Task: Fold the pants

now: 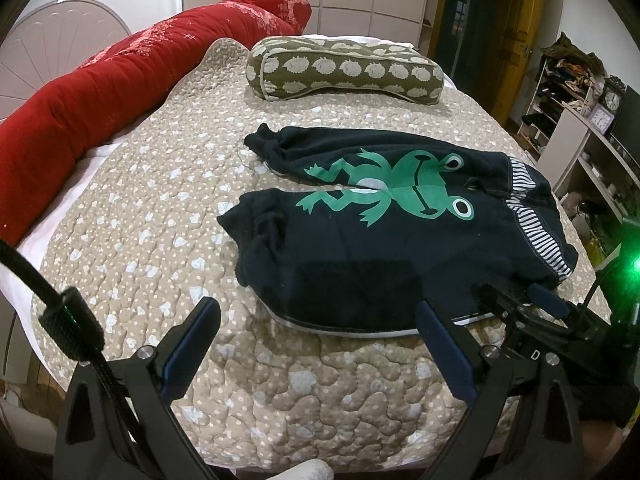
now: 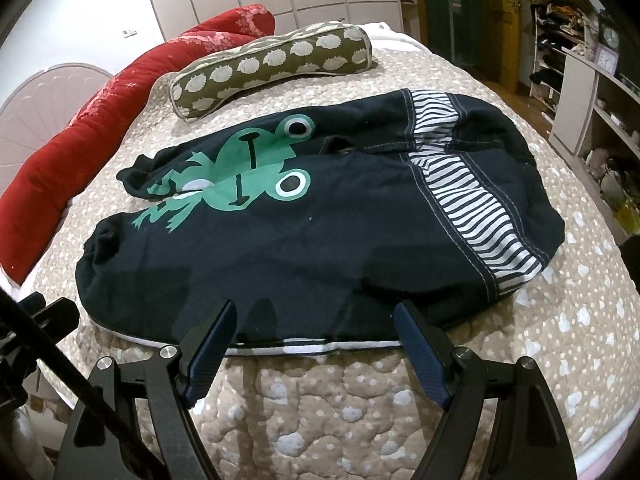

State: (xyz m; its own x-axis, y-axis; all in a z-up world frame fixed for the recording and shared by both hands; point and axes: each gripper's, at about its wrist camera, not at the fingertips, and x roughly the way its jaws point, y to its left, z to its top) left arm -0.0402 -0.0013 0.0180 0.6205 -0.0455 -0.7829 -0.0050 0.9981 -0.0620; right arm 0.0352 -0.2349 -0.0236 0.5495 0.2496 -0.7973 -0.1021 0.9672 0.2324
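Dark navy pants [image 1: 360, 240] with a green frog print and a striped waistband lie spread flat on the quilted bed; they also show in the right wrist view [image 2: 320, 232]. The legs point left and the waistband [image 2: 472, 208] lies to the right. My left gripper [image 1: 316, 320] is open and empty, hovering at the pants' near hem. My right gripper [image 2: 316, 320] is open and empty, just in front of the near hem below the waistband; it also shows at the lower right of the left wrist view [image 1: 536, 300].
A beige quilted bedspread [image 1: 160, 220] covers the bed. An olive patterned bolster pillow [image 1: 344, 70] lies beyond the pants. A rolled red quilt [image 1: 100, 92] runs along the left. Shelves with clutter [image 1: 580, 112] stand to the right of the bed.
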